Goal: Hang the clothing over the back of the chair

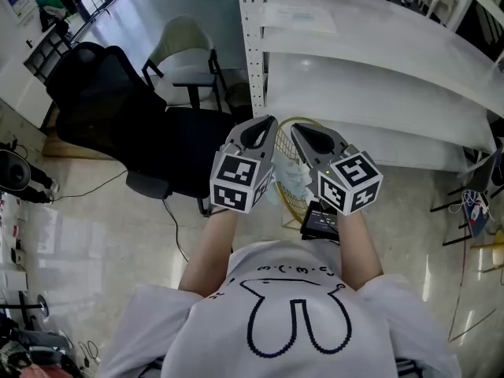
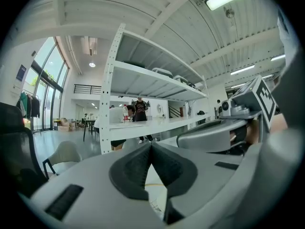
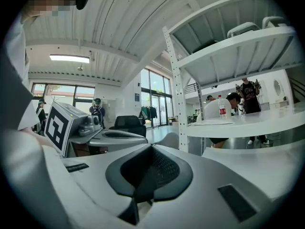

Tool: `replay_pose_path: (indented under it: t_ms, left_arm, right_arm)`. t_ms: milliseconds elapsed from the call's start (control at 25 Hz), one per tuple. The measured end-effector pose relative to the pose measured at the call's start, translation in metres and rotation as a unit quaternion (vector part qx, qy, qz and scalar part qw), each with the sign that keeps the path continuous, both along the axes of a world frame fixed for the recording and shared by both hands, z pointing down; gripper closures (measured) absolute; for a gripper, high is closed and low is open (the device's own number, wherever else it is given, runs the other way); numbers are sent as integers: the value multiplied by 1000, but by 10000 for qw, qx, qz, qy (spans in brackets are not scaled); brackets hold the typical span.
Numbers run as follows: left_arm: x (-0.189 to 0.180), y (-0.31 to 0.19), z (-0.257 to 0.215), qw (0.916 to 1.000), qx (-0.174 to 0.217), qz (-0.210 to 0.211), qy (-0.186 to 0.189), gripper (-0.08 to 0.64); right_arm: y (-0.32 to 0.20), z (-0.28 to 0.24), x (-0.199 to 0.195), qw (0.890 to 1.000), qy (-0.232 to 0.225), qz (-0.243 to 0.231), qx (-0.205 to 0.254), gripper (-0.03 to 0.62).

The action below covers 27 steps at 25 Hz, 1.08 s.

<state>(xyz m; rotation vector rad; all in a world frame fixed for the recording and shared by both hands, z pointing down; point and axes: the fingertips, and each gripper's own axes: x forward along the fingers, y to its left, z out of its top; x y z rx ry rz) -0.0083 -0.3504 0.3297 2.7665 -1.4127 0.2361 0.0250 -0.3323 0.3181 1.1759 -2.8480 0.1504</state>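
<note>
A pale blue and white garment (image 1: 299,178) lies bunched in a gold wire basket (image 1: 285,209) on the floor in front of me. Both grippers are held up side by side over the basket, pointing level toward the shelf. My left gripper (image 1: 268,121) (image 2: 151,146) is shut, its pads meeting at the tip with no cloth seen between them. My right gripper (image 1: 298,129) (image 3: 151,147) is shut too, with nothing showing in its pads. The black office chair (image 1: 118,109) (image 3: 128,123) stands to the left, its back bare.
A white metal shelf unit (image 1: 378,77) rises right behind the basket, its post (image 1: 250,46) close to the left gripper. A beige chair (image 1: 185,50) stands beyond the black one. A black box (image 1: 321,221) lies by the basket. People (image 2: 138,109) stand beyond the shelf.
</note>
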Motion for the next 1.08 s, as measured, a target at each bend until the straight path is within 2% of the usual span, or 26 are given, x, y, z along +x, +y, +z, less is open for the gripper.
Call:
replay_pose_path:
  t_ms: [360, 1080]
  left_arm:
    - [6, 2, -19, 9997, 178, 128, 114, 569]
    - [27, 15, -26, 9988, 202, 419, 133, 569]
  right_arm:
    - [6, -7, -4, 9997, 187, -129, 93, 601]
    - [16, -17, 5, 9994, 289, -79, 180, 601]
